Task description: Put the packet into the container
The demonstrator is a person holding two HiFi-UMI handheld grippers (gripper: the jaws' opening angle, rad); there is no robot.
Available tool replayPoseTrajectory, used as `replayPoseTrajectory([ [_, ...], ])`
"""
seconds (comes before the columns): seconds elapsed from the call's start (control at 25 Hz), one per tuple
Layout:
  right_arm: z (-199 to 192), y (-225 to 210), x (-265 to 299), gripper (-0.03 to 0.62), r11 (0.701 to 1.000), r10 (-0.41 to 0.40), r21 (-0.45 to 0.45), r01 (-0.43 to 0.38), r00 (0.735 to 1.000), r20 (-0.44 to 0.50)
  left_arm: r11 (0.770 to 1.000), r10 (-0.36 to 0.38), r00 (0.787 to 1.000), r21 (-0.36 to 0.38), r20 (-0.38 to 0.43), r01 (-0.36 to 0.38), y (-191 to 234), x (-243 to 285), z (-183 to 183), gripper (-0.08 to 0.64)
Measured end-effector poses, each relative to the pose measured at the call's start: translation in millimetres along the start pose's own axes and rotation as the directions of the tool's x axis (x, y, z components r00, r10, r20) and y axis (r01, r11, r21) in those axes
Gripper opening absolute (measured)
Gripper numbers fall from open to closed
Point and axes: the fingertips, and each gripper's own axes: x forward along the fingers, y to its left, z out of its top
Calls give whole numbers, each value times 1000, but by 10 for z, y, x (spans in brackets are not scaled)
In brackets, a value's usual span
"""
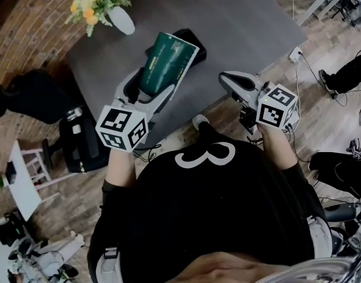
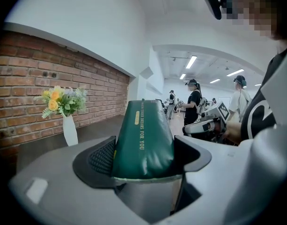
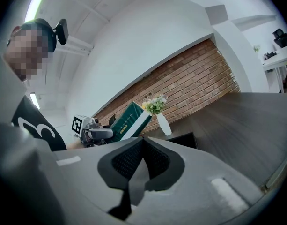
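A dark green packet with gold print stands tilted above the near edge of the grey table. My left gripper is shut on its lower end. In the left gripper view the packet fills the gap between the two black pads. A black container lies on the table just behind the packet and is partly hidden by it. It also shows as a dark box in the right gripper view. My right gripper hovers off the table's front edge, shut with nothing in it.
A white vase of flowers stands at the table's back left by the brick wall. A black chair sits left of the table. A power strip and cables lie on the floor at right. Several people stand farther off.
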Motion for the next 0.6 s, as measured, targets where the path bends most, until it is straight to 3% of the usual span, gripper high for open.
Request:
replayPoseTrajectory([
  [0.32, 101, -448, 209, 2, 1000, -14, 26, 14, 1000, -7, 997, -37, 998, 63, -41, 40, 244, 451, 62, 410],
  [0.6, 86, -773, 343, 2, 997, -39, 62, 41, 999, -33, 986, -81, 988, 134, -130, 99, 515, 842, -91, 410],
])
